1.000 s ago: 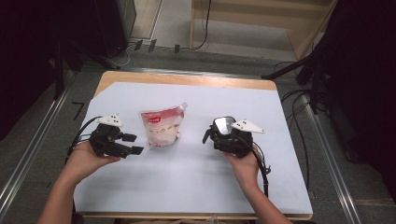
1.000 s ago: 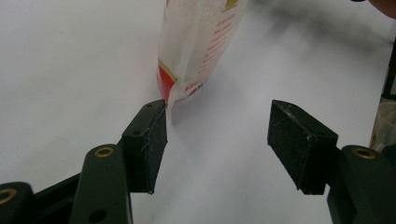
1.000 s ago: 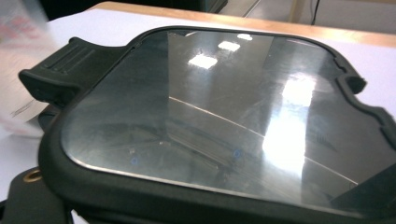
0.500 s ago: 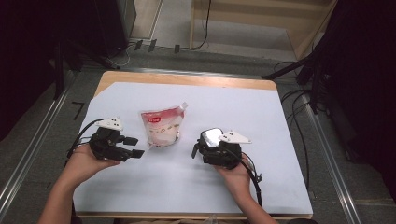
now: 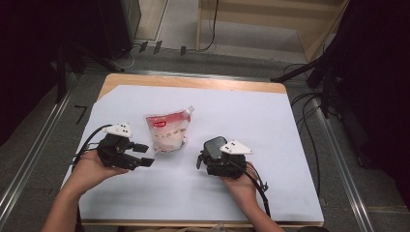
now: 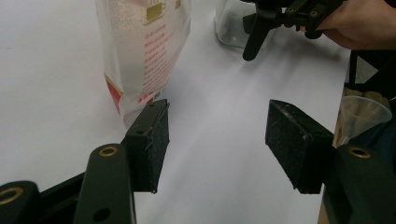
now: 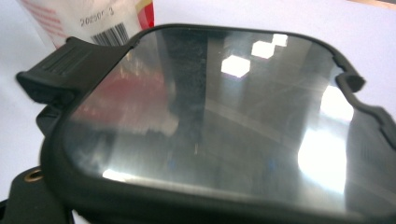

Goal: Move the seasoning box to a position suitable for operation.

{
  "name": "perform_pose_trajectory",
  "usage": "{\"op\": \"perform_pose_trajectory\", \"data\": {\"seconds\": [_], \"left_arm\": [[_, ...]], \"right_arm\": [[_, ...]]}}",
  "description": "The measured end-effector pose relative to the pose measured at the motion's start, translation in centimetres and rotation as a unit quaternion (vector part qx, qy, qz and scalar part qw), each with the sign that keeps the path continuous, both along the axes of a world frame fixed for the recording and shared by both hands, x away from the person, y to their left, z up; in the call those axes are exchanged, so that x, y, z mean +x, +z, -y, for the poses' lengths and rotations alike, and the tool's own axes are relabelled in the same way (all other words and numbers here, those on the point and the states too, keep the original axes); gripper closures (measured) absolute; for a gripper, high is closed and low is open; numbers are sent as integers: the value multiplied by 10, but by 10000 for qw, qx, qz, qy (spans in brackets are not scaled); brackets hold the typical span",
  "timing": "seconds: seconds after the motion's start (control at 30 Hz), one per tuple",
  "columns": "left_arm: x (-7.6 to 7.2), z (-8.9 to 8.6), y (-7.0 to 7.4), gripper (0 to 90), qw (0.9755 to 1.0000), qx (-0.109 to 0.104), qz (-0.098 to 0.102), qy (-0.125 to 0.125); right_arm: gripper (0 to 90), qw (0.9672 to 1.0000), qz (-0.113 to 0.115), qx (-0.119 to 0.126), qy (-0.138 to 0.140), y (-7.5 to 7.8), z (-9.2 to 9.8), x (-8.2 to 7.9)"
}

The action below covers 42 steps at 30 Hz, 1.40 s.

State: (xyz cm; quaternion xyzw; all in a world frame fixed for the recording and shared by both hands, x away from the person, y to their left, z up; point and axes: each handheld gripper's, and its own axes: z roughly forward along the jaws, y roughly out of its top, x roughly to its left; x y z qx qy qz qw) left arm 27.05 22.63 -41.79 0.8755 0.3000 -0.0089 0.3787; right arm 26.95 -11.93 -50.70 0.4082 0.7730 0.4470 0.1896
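- Pouch (image 5: 167, 132) is lying flat on the white sheet (image 5: 270, 125), spout corner pointing away from the person; nothing is gripping it, so whatever is to be done with it is, by my judgement, not yet begun.
- Left gripper (image 6: 217, 135) is holding its jaws spread wide with bare sheet between them; the pouch's near end is sitting just beyond the left jaw.
- Right gripper (image 5: 205, 159) is lying right of the pouch, a little nearer the person; a glossy black-rimmed lid (image 7: 219, 116) is blocking its jaws, so whether they are parted or pinching the lid I cannot tell.
- Clear jar (image 6: 229, 23) is standing right of the pouch, close to the right gripper.
- Funnel (image 6: 362, 114) is waiting off the sheet's edge, well apart from the pouch.
- Pouring, if intended, is still left.
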Motion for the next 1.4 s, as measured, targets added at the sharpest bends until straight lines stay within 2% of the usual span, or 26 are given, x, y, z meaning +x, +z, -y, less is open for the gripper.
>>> {"op": "perform_pose_trajectory", "data": {"seconds": [0.07, 0.27, 0.47, 0.57, 0.63, 0.7, 0.73, 0.87, 0.9, 0.97, 1.0, 1.03, 1.07, 1.13, 1.23, 1.3, 1.4], "left_arm": [[0, 3, 0, 399, 10000, 19, 1, -25], [-1, 11, 1, 396, 9999, 64, 17, -130], [0, 20, 0, 397, 9996, 93, -1, -267], [0, 22, 0, 396, 9995, 103, -16, -292], [1, 24, 1, 396, 9995, 124, -6, -301], [3, 26, 3, 395, 9997, 112, -14, -207], [3, 28, 5, 394, 9996, 114, 79, -241], [2, 33, 6, 393, 9996, 102, 108, -246], [3, 37, 5, 394, 9996, 149, 118, -217], [2, 39, 5, 403, 9996, 202, 127, -172], [4, 42, 4, 414, 9996, 196, 66, -188], [4, 42, 4, 420, 9996, 196, 66, -188], [5, 47, 3, 428, 9997, 191, 6, -152], [7, 52, 2, 438, 9996, 188, 13, -192], [9, 58, 2, 456, 9995, 225, 3, -215], [11, 67, 0, 479, 9994, 205, -7, -278], [12, 72, -1, 518, 9989, 216, 13, -407]], "right_arm": [[123, 10000, -59, 75, -6, -1, 2, -3], [93, 9998, -169, 6, 94, -3, 2, -3], [59, 9986, -505, 56, 149, -7, 5, -2], [52, 9982, -569, 58, 160, -5, 6, -2], [52, 9982, -566, 32, 198, -2, 8, -4], [52, 9980, -563, 42, 266, 4, 12, -5], [52, 9973, -646, 102, 337, 9, 16, -6], [52, 9966, -674, 78, 460, 16, 24, -11], [56, 9957, -729, 139, 546, 20, 32, -13], [55, 9951, -785, 214, 566, 22, 36, -13], [58, 9936, -901, 291, 622, 26, 43, -14], [58, 9936, -901, 291, 622, 26, 43, -14], [79, 9938, -866, 213, 660, 31, 51, -16], [92, 9946, -775, 150, 670, 34, 60, -18], [137, 9941, -811, 247, 679, 39, 69, -19], [134, 9929, -879, 319, 738, 43, 75, -20], [158, 9933, -760, 288, 824, 46, 76, -19]]}}
